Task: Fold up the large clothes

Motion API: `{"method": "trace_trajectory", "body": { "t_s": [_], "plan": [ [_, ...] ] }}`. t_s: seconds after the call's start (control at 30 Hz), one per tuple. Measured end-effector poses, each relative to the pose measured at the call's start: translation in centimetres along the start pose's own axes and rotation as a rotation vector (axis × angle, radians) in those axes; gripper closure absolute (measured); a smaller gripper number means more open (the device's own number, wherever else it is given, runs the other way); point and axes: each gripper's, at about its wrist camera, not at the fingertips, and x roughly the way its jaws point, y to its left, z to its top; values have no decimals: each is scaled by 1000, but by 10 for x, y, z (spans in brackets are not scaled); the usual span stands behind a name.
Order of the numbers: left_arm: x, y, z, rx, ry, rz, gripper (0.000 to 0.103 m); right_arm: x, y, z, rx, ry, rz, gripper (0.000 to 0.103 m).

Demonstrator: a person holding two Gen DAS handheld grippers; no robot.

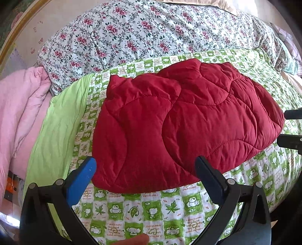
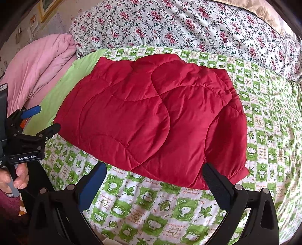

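A red quilted jacket (image 1: 181, 120) (image 2: 151, 116) lies folded into a compact bundle on the green-and-white patterned bed cover (image 1: 151, 209) (image 2: 166, 207). My left gripper (image 1: 145, 161) is open at the jacket's near edge, holding nothing; its blue-padded finger (image 1: 83, 179) sits by the jacket's near left corner. In the right wrist view the left gripper (image 2: 48, 119) shows at the jacket's left side, held by a hand (image 2: 17, 177). My right gripper (image 2: 154, 166) is open over the near edge and holds nothing. It also shows at the jacket's right end as the right gripper (image 1: 286, 128).
A floral quilt (image 1: 143, 34) (image 2: 188, 26) is bunched along the far side of the bed. A pink comforter (image 1: 22, 105) (image 2: 41, 62) and a plain lime-green sheet (image 1: 56, 122) lie to the left. A beige pillow (image 2: 264, 11) is at the far right.
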Motion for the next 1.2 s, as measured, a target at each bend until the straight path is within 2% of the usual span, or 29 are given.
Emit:
{"method": "trace_trajectory", "body": {
  "t_s": [0.43,1.2],
  "plan": [
    [7,2,6,-1,2,-3,0,8,-9,13,2,8,3,1],
    [8,2,8,-2,-3,-1,0,13,-8,14,-5,14,4,1]
  ]
}}
